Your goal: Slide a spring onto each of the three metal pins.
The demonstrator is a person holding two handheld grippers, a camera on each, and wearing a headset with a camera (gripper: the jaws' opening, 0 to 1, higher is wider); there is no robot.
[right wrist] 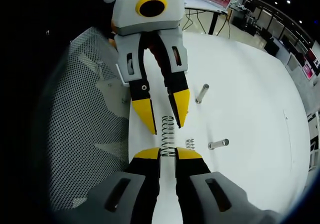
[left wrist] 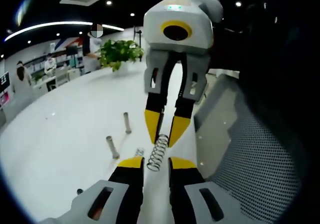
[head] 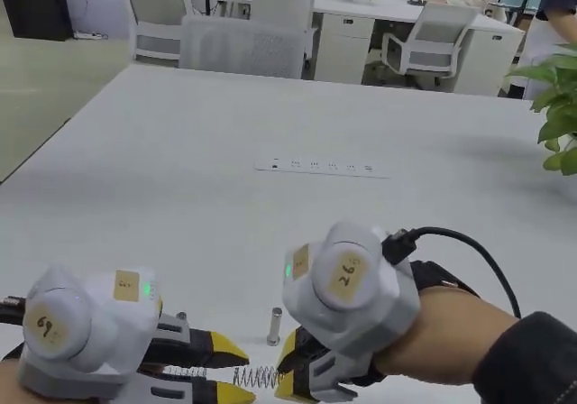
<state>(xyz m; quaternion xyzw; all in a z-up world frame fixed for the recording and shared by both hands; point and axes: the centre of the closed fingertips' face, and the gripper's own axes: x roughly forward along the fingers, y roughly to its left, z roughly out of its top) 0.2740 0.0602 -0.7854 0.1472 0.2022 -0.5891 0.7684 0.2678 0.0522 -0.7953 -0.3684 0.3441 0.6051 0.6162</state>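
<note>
Right fingers [right wrist: 148, 157] (26) pinch spring [right wrist: 168, 133]; left fingers [left wrist: 131, 163] (69) sit slightly parted around it.

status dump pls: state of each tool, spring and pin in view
left tool, open, jaws around one spring end
right tool, shut on the spring
spring, spanning both tools, on no pin
far pin, upright, bare
near pin, upright, bare
small spring, beside the tools, unclear if on a pin
</note>
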